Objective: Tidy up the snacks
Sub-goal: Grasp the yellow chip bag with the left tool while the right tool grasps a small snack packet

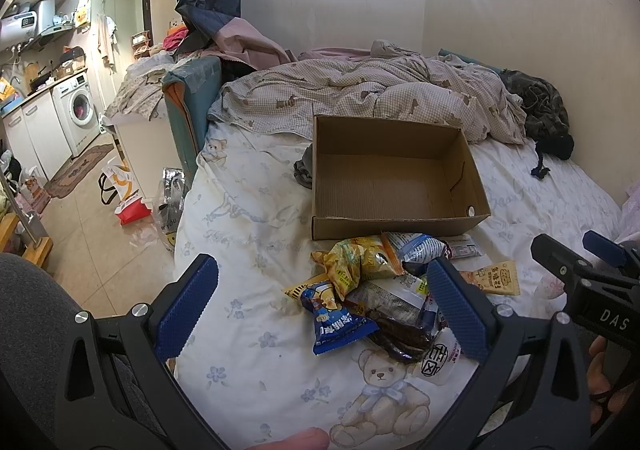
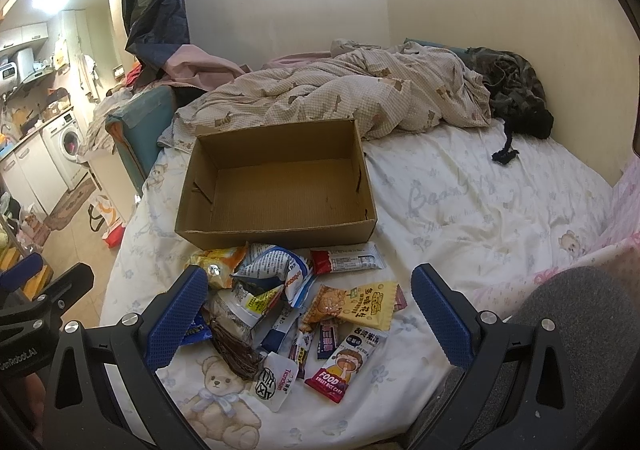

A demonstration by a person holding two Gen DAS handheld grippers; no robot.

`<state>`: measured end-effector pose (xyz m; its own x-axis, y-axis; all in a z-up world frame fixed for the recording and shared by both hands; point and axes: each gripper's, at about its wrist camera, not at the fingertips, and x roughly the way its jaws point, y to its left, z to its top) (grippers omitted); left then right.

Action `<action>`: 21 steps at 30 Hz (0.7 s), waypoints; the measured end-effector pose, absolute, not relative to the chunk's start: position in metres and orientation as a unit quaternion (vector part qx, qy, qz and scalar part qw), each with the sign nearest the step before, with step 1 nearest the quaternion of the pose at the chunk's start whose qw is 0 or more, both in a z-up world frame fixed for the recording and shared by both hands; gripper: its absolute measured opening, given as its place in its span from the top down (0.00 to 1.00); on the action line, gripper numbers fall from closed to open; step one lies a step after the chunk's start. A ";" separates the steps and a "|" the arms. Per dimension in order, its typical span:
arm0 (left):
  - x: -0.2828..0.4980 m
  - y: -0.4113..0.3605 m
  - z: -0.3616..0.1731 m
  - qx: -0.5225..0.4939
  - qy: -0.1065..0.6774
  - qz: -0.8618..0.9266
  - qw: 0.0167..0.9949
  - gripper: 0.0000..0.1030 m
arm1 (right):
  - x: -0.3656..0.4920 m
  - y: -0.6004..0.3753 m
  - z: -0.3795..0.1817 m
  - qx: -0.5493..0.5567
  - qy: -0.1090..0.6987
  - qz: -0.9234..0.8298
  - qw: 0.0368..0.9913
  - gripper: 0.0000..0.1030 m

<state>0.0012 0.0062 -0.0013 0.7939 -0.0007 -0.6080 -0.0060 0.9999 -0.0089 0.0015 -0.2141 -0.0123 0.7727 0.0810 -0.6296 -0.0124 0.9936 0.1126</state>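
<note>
Snacks (image 2: 296, 306) lie heaped between the right gripper's (image 2: 310, 304) parted jaws.

A cardboard box (image 2: 276, 186) is sitting on the bed (image 2: 480, 210) ahead of the right claw (image 2: 310, 314), and a heap of snack packets (image 2: 288, 302) is lying between that claw's spread fingers, just short of the box's near wall. Beyond the box a rumpled quilt (image 2: 340, 94) is lying across the bed, with a pile of clothes (image 2: 512, 90) to its right against the wall. From the left claw (image 1: 320, 306) the box (image 1: 392, 178) is lying ahead and slightly right, the packets (image 1: 368, 290) crowding its right finger, the floor (image 1: 96, 242) falling away to its left.
</note>
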 end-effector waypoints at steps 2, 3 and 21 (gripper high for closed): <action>0.001 0.007 -0.001 -0.006 0.322 0.002 0.947 0.00 | 0.001 -0.214 -0.012 0.050 0.336 0.026 0.940 0.00; 0.001 0.006 -0.002 -0.006 0.322 0.002 0.947 0.00 | 0.002 -0.214 -0.012 0.052 0.337 0.026 0.940 0.00; 0.105 0.051 -0.040 -0.091 0.513 0.029 0.853 0.00 | 0.127 -0.288 -0.062 0.210 0.573 0.053 0.791 0.00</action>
